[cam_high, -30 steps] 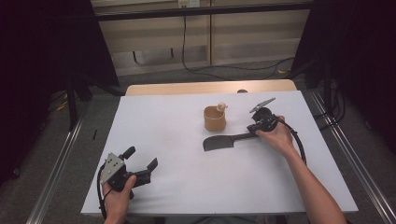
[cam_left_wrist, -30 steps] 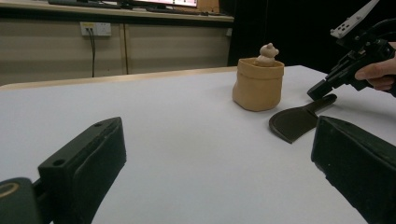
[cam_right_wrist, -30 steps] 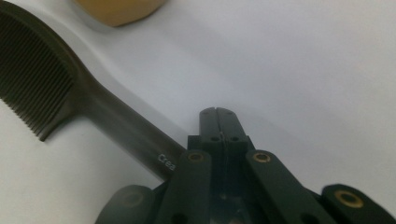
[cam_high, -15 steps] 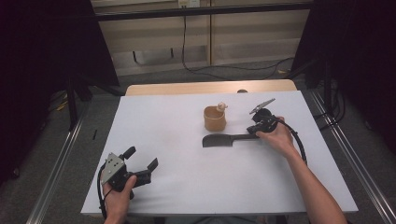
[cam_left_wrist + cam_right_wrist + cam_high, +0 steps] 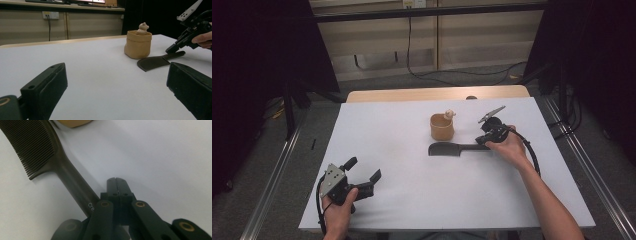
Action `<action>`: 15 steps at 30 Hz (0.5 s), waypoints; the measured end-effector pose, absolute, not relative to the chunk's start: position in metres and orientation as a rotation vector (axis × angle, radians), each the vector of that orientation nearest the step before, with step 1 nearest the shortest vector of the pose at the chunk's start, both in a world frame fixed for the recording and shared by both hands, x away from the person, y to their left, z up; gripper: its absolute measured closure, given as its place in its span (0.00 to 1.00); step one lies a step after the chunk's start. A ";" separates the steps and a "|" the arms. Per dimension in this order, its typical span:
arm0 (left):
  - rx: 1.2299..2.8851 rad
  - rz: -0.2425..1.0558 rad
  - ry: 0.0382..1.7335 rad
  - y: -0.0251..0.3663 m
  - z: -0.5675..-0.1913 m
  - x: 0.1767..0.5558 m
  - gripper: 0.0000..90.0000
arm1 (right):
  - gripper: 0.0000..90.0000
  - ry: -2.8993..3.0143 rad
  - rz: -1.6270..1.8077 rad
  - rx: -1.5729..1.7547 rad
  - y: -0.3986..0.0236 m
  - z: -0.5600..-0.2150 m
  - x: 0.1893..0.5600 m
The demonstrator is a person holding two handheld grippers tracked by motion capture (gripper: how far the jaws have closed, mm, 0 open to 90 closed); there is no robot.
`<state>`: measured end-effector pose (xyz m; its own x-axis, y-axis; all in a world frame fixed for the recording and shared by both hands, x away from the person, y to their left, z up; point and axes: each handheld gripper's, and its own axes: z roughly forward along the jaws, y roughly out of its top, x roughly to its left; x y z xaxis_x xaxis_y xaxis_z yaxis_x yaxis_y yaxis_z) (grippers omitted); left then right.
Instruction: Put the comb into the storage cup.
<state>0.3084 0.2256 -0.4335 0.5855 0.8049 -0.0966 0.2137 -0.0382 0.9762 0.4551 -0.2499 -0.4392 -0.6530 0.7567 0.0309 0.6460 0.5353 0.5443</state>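
Comb point(image 5: 452, 149): dark, wide-toothed, lying flat on the white table point(image 5: 412, 200), its handle reaching to the right gripper point(image 5: 482, 141). Those jaws are pressed together with nothing between them, their tips just beside the handle. Beyond the comb's teeth stands a tan pot point(image 5: 442, 127) with a small bear figure point(image 5: 449, 114). The left gripper point(image 5: 363, 175) rests well apart, jaws spread wide and empty.

I can read only pale letters "Cre" on the black comb's handle point(image 5: 82, 197), cut off by my gripper.
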 end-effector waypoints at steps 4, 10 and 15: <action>1.574 0.594 0.883 0.226 -0.433 0.308 0.04 | 1.00 2.563 0.783 1.199 -0.251 -0.440 0.455; 1.574 0.595 0.883 0.226 -0.433 0.308 0.04 | 1.00 2.540 0.801 1.206 -0.253 -0.438 0.455; 1.579 0.596 0.881 0.227 -0.433 0.308 0.04 | 0.95 2.484 0.923 1.222 -0.260 -0.432 0.454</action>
<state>0.3085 0.2265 -0.4333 0.5858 0.8051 -0.0933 0.2138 -0.0425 0.9760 0.4540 -0.2597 -0.4325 -0.6288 0.7742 0.0724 0.6337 0.4562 0.6247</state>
